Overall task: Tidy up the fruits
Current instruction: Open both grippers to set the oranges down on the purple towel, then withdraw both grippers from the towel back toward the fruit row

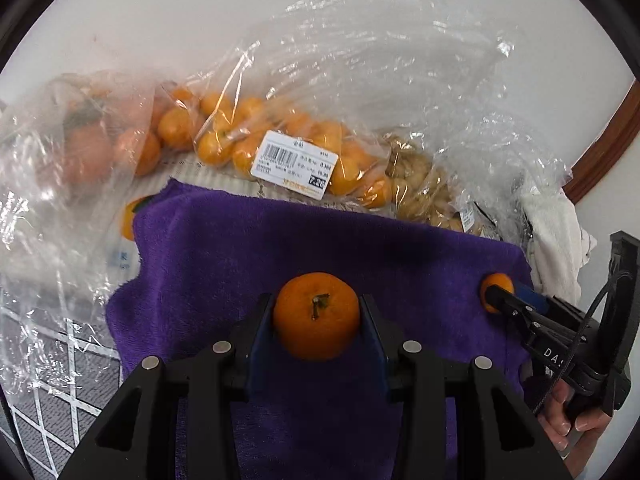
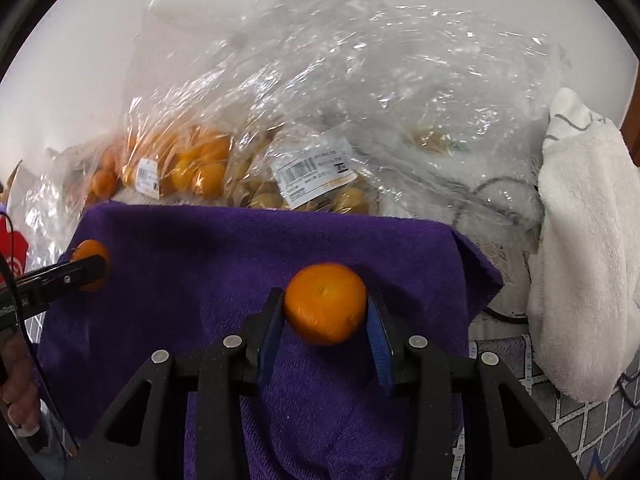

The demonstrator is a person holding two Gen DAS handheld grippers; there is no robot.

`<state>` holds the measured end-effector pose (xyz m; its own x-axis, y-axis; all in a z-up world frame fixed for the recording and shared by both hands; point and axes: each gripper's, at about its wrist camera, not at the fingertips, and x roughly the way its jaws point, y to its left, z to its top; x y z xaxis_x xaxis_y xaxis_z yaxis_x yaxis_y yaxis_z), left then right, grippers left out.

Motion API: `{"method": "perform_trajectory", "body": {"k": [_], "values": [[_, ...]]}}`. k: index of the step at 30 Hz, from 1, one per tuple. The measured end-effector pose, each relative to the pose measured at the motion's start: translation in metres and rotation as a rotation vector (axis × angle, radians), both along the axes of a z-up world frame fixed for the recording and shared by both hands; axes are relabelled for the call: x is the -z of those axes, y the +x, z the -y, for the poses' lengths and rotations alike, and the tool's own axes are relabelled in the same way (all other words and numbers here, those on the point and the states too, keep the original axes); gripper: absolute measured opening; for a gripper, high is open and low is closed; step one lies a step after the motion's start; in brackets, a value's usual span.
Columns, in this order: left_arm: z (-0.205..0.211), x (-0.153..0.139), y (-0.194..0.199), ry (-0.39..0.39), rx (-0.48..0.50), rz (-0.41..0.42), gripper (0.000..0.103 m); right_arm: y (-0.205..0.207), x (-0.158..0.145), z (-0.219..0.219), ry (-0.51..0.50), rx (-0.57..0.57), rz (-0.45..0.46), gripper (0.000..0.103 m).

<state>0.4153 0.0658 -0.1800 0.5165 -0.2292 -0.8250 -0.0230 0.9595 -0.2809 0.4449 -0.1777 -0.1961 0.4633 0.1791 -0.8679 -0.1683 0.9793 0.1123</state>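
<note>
A mandarin with a short dry stem (image 1: 316,316) sits between the blue-padded fingers of the left gripper (image 1: 317,320), both pads pressed against its sides, over the purple towel (image 1: 248,248). Whether the fruit rests on the cloth or hangs just above it cannot be told. Its skin is deep orange, slightly dimpled, stem facing the camera.

A second mandarin (image 2: 326,304) is pinched the same way by the right gripper (image 2: 326,312); it shows a small navel dot instead of a stem, and its lower half hides the towel beneath. In the left wrist view this fruit is mostly covered by the gripper's black finger, only an orange curve showing.

Behind the towel lies a clear bag of small oranges (image 1: 280,140) with a white barcode label (image 1: 295,164); the print is too small to read fully. Just right of it is a bag of pale yellow-brown fruit (image 1: 416,184), blurred by wrinkled plastic. To the left, another bag (image 1: 80,148) holds larger orange fruit, hazy through the film, and one loose orange (image 1: 130,216) peeks out from behind the towel's edge, half hidden.

A white towel (image 2: 584,240) is bunched at the right. Grey cloth with a white diamond grid (image 1: 60,392) covers the surface, cut off by the lens rim.
</note>
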Motion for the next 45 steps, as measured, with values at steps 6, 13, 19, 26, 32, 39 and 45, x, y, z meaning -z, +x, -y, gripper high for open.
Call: {"method": "perform_trajectory", "body": {"k": [6, 13, 19, 26, 32, 39, 45], "values": [[0.006, 0.009, 0.006, 0.027, 0.016, -0.031, 0.043, -0.005, -0.014, -0.005, -0.026, -0.012, 0.043, 0.06], [0.01, -0.023, -0.006, 0.086, 0.002, 0.036, 0.053, -0.037, -0.073, -0.011, -0.027, 0.016, 0.172, 0.06], [0.009, -0.059, -0.025, 0.138, -0.023, 0.108, 0.061, -0.102, -0.105, -0.005, -0.035, 0.021, 0.202, 0.06], [-0.015, -0.083, -0.085, 0.099, -0.039, 0.164, 0.061, -0.164, -0.096, 0.002, -0.013, 0.006, 0.158, 0.06], [-0.037, -0.066, -0.154, 0.106, -0.068, 0.151, 0.06, -0.2, -0.055, -0.005, 0.012, 0.004, 0.099, 0.047], [-0.055, -0.051, -0.214, 0.055, -0.089, 0.127, 0.053, -0.224, -0.035, -0.022, -0.01, -0.061, 0.08, 0.036], [-0.063, -0.046, -0.239, 0.038, -0.097, 0.123, 0.053, -0.217, -0.027, -0.024, 0.026, -0.073, 0.053, 0.036]]}}
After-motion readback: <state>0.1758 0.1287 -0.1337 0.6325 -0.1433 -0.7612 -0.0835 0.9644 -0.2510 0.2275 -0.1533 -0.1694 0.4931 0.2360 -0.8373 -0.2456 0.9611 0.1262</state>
